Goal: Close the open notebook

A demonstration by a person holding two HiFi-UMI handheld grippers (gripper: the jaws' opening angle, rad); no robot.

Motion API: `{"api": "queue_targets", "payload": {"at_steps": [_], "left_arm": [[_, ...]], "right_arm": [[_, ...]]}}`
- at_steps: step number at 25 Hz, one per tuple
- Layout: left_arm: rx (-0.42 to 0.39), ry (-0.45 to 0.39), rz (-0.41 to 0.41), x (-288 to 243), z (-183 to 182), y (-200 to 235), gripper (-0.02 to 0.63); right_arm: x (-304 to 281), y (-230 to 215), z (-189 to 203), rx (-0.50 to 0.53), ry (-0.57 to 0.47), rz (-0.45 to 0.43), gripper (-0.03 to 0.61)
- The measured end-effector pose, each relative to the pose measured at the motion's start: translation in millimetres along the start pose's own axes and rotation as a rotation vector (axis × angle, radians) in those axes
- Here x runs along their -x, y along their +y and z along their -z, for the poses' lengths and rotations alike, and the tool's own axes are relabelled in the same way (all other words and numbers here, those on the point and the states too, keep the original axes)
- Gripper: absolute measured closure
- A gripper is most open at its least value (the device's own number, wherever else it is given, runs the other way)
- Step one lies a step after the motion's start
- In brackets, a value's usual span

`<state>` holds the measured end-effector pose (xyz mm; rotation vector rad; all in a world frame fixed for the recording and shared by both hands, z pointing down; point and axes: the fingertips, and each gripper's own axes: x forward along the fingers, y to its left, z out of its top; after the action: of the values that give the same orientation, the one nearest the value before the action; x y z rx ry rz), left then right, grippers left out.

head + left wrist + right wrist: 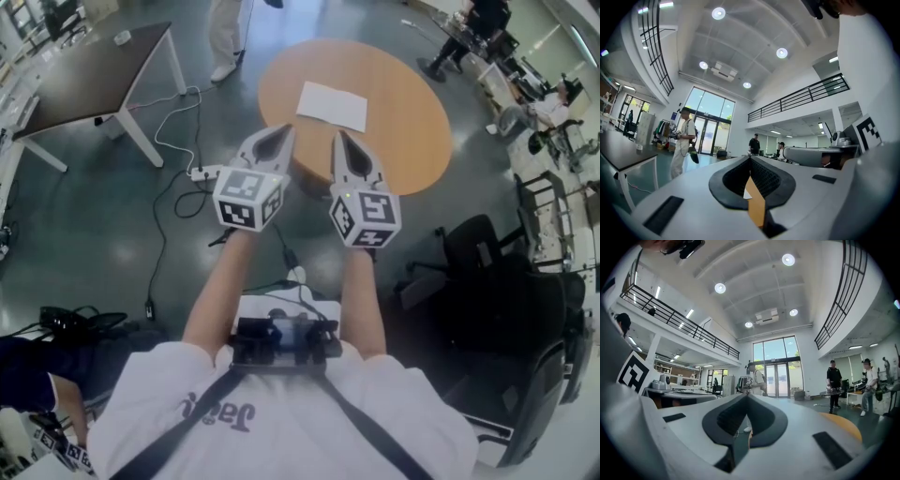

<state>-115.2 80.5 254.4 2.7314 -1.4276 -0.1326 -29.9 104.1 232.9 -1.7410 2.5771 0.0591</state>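
Head camera looks steeply down at the round table (403, 141); both tool cameras skim level across it.

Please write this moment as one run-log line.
left gripper: jaws shut, empty | right gripper: jaws shut, empty | notebook: open on round table, untouched

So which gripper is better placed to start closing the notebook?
Right, marginally. Both are shut and short of the table. The right gripper points straight at the notebook, at its near edge, while the left gripper aims just past its left corner.
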Motion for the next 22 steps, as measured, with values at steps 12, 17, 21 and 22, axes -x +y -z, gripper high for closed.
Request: {"api": "queue_targets", "payload": {"at_steps": [12, 17, 21, 22], "left_arm": [[0.009, 0.01, -0.033, -62, 12, 14, 0.6], [0.015, 0.024, -0.054, -74, 20, 18, 0.6], [0.01, 0.016, -0.063, -84, 16, 19, 0.6], [0.008, 0.013, -0.064, -86, 15, 19, 0.6]], "right_arm": [[-46, -49, 8, -0.003, 0.009, -0.025, 0.561], [-54, -57, 14, 0.0, 0.017, -0.051, 0.561], [-60, -68, 14, -0.012, 0.01, -0.056, 0.561], [-62, -70, 14, -0.012, 0.009, -0.057, 0.561]]}}
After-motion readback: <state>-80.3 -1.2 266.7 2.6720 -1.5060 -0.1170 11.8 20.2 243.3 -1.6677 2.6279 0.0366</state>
